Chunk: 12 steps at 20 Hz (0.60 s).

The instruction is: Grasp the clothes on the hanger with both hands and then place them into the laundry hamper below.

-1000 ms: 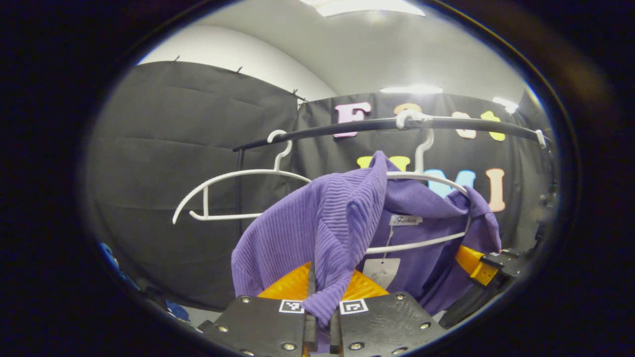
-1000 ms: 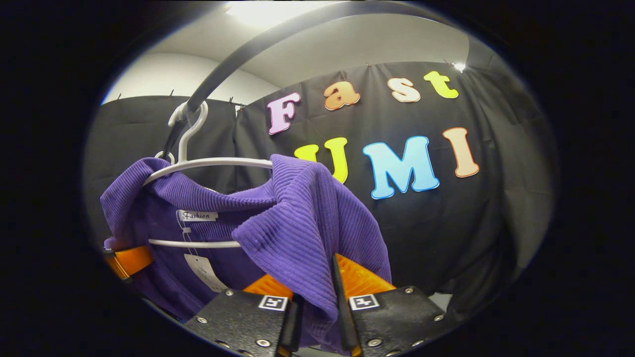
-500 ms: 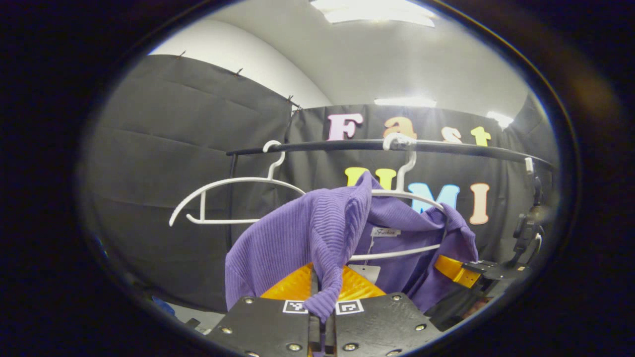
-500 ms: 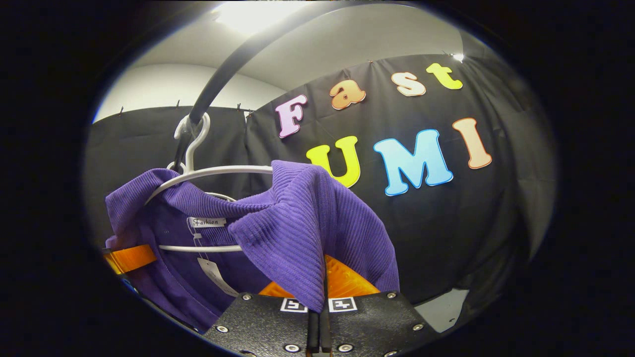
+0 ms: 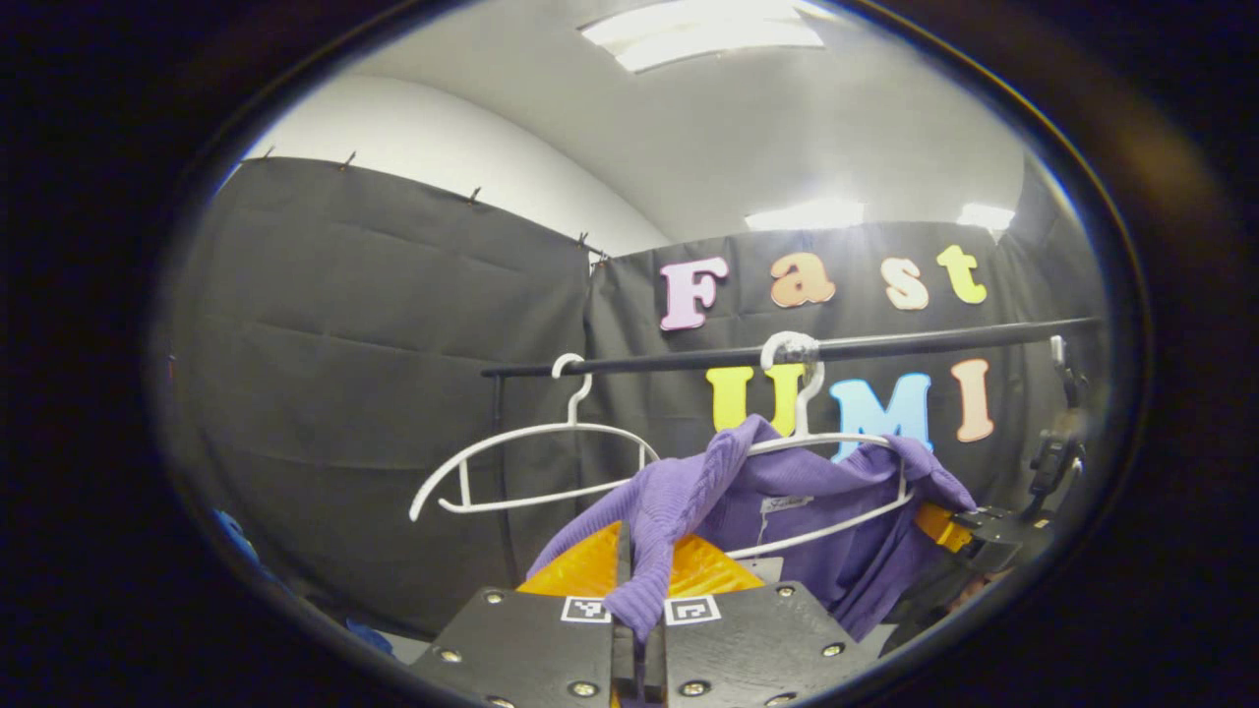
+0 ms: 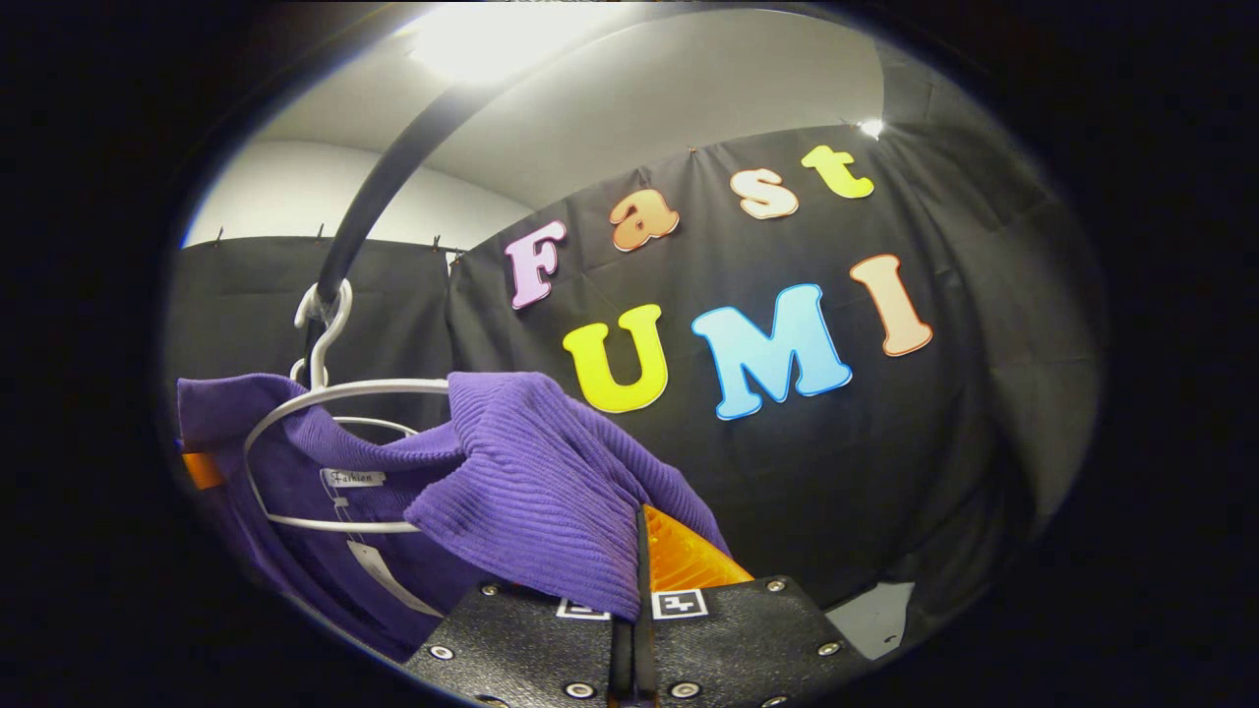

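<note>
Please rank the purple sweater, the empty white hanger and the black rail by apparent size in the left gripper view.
1. Black rail, longest span.
2. Purple sweater and empty white hanger: similar in extent, and the sweater hangs nearer the camera, so unranked.

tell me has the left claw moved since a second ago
Yes. The left claw, shut on the sweater, has pulled back and down: the rail looks smaller and farther.

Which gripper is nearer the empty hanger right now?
Left. The left gripper, shut on the sweater's near shoulder, sits beside the empty hanger. The right gripper grips the far shoulder, beyond the loaded hanger.
</note>
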{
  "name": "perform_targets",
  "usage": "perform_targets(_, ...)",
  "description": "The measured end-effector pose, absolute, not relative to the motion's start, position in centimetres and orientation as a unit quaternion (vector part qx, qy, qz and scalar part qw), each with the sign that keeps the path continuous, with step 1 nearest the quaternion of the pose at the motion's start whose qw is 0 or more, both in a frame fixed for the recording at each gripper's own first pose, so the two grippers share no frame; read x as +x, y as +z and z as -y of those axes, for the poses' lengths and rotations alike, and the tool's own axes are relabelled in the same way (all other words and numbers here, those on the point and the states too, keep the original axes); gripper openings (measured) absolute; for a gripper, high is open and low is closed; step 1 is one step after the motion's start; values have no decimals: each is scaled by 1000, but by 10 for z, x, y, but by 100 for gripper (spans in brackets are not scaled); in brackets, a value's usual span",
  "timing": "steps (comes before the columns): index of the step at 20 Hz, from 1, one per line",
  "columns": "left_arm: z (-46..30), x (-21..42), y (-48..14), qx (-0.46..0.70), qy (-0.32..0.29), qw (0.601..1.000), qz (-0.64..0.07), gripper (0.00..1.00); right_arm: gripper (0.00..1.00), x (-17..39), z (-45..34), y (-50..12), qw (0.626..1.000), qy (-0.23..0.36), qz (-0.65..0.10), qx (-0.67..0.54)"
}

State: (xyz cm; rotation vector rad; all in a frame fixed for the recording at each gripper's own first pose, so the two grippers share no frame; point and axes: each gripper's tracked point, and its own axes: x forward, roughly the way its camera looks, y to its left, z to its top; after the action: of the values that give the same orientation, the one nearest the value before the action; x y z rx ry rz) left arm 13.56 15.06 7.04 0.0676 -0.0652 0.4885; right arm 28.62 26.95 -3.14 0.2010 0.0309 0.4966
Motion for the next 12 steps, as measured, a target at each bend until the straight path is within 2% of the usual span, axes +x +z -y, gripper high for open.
perform_targets(2,-160,132,78,30,252,966,44,11,2,292,-257,-24,968,226,-1,108)
perform_targets(3,-164,131,83,27,256,965,50,5,2,294,-252,-19,970,217,9,113)
perform_targets(4,-168,128,86,23,259,964,55,11,2,294,-248,-16,971,209,16,116)
perform_targets(5,-171,126,91,21,262,963,61,5,2,294,-246,-13,972,204,22,117)
perform_targets(6,-176,122,96,22,267,961,67,11,2,293,-245,-10,973,198,30,113)
perform_targets(9,-203,119,109,35,278,956,81,11,2,296,-234,10,977,175,65,103)
perform_targets(12,-227,126,114,32,272,958,82,10,2,297,-236,11,979,171,67,86)
